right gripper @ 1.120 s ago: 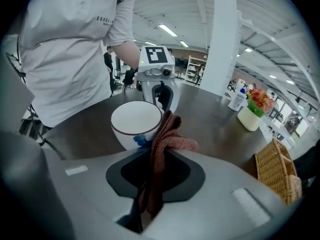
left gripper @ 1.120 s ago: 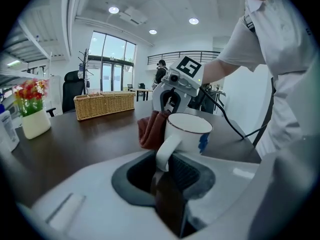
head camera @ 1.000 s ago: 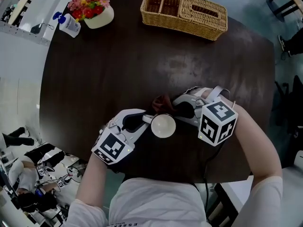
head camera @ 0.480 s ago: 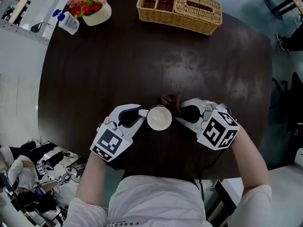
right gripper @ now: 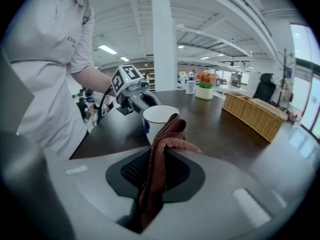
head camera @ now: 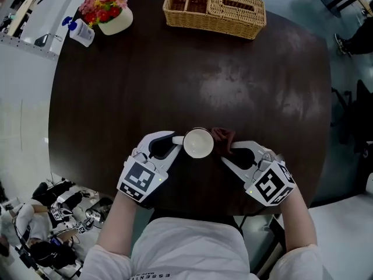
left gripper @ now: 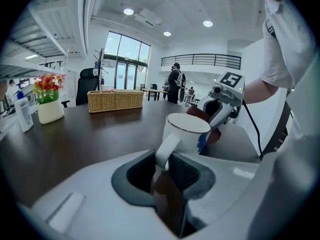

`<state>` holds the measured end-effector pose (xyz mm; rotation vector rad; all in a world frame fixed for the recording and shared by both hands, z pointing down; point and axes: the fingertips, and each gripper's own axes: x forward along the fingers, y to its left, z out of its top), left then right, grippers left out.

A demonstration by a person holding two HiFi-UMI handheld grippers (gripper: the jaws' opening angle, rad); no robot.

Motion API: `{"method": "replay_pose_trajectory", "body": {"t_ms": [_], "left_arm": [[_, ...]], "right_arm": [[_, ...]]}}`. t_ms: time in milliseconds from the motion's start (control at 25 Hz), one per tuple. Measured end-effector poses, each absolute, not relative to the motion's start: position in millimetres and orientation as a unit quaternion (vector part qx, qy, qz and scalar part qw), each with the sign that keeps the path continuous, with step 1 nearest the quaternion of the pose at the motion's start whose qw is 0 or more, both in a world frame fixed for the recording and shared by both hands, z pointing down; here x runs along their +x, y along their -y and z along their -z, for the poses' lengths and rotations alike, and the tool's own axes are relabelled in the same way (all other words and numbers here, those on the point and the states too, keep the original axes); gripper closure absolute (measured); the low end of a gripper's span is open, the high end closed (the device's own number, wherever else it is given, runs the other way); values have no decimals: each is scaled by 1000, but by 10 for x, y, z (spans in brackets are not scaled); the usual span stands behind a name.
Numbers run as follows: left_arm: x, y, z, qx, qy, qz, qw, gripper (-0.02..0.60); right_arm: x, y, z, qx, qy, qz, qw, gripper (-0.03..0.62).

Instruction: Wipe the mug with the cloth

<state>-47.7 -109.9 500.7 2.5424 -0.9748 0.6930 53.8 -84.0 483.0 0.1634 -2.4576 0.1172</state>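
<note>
A white mug [head camera: 198, 143] [left gripper: 186, 131] [right gripper: 158, 118] stands upright near the front edge of the dark table [head camera: 175, 74]. My left gripper [head camera: 172, 143] [left gripper: 164, 165] is shut on the mug's handle [left gripper: 164, 151]. My right gripper [head camera: 230, 150] [right gripper: 156, 166] is shut on a reddish-brown cloth [head camera: 222, 137] [right gripper: 159, 154] [left gripper: 207, 120]. The cloth presses against the mug's right side, opposite the handle. A blue mark shows on the mug's wall.
A wicker basket [head camera: 214, 11] [left gripper: 115, 100] [right gripper: 254, 113] sits at the table's far edge. A white pot of red flowers [head camera: 109, 10] [left gripper: 49, 100] and a small spray bottle [head camera: 80, 31] [left gripper: 22, 111] stand at the far left corner. The floor drops away past the table's rim.
The mug and both grippers sit slightly farther right in the view. My right gripper has swung from beside the mug down towards the person, and the cloth moved from behind the mug to its right side.
</note>
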Motion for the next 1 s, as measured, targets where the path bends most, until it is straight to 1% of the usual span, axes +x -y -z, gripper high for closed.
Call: {"method": "replay_pose_trajectory", "body": {"t_ms": [120, 240, 360, 560, 800, 1000], "left_arm": [[-471, 1062, -5027, 900, 319, -267, 133, 508], [-459, 1005, -4982, 918, 270, -281, 75, 508], [-423, 989, -4943, 937, 216, -272, 38, 508], [-367, 981, -4930, 955, 156, -250, 24, 508], [-354, 981, -4939, 964, 124, -234, 8, 509], [-250, 868, -4896, 969, 132, -211, 0, 514]], "right_arm": [[589, 895, -4806, 147, 937, -94, 304, 514], [587, 866, -4779, 200, 930, -151, 270, 514], [622, 821, -4841, 233, 915, -199, 262, 514], [582, 695, -4908, 282, 889, -263, 246, 514], [529, 637, -5034, 315, 868, -291, 252, 514], [691, 622, -5073, 354, 849, -300, 252, 514]]}}
